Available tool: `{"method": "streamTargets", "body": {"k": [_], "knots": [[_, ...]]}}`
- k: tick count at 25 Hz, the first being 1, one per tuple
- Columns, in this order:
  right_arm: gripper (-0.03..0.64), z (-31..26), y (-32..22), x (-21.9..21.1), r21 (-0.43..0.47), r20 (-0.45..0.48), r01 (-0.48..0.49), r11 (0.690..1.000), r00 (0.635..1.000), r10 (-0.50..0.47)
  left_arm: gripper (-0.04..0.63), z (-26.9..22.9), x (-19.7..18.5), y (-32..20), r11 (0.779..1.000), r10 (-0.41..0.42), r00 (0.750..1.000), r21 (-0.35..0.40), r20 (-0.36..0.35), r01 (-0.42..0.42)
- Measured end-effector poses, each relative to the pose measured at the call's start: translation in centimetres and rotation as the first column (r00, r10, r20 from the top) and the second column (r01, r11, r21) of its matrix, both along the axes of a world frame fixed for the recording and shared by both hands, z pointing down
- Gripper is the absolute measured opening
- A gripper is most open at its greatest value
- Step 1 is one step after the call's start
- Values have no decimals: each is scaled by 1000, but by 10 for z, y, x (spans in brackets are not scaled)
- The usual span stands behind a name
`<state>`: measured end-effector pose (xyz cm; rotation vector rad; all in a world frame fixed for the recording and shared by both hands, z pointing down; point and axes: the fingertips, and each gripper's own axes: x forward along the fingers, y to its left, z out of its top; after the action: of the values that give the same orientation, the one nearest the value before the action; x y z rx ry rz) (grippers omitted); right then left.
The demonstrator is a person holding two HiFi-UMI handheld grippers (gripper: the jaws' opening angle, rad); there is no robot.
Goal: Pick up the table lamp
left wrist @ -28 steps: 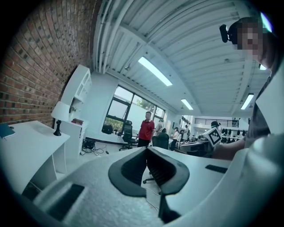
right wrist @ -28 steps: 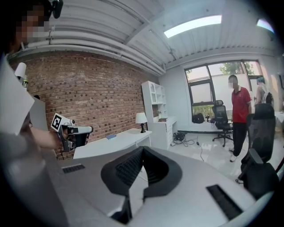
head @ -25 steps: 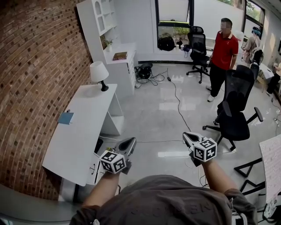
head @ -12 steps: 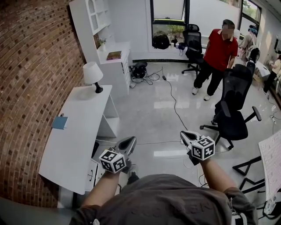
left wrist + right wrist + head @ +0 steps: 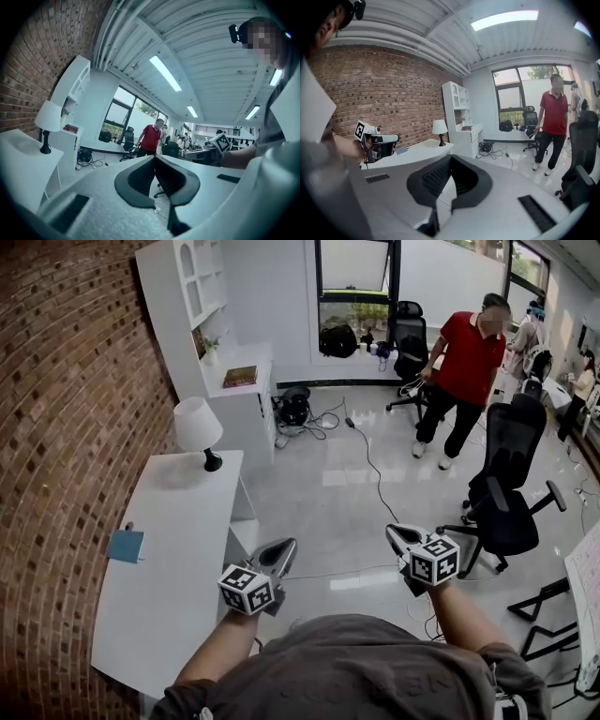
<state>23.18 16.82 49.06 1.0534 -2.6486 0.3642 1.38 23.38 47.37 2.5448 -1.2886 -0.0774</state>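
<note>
An office room with a glossy pale floor and a red brick wall (image 5: pixel 66 427) holds a long white desk (image 5: pixel 169 568) set lengthwise against that wall. The table lamp (image 5: pixel 201 432) stands at the desk's far end, upright, its long axis vertical: a white shade flares downward on top, and a thin dark stem runs down to a small round dark base that rests on the desktop. Past the desk's far end rises a white shelf unit (image 5: pixel 187 296) with a low cabinet that bears a book (image 5: pixel 240 377). A blue notebook (image 5: pixel 125 546) lies flat at the desk's wall-side edge, about midway along it; any print on its cover is too small to read. The legible marks are the black-and-white square markers on each gripper's cube. The left gripper (image 5: pixel 284 544) hangs in the air just off the desk's near, room-side edge, its jaws pressed together with nothing between them. The right gripper (image 5: pixel 394 531) is farther out from the desk over the floor, also closed and empty. Both point toward the desk's far end, so the lamp is ahead of them and well apart, more to the left. Well away from the desk, across the floor, stand a black office chair (image 5: pixel 506 493) and a person in a red shirt (image 5: pixel 466 357).
</note>
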Motion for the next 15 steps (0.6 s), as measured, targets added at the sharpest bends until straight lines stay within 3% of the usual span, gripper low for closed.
{"method": "streamTargets", "body": {"k": [8,15], "knots": [[-6,-8,-101,-113,9,30,-29,1000,999,28,3,-4,-102,-104,998,61,998,10,35,-61],[-6,-1,-169,-149,-4,20,-65,998,998,66,3,6,-150,-173,997,79,997,-13,26,-79]]}}
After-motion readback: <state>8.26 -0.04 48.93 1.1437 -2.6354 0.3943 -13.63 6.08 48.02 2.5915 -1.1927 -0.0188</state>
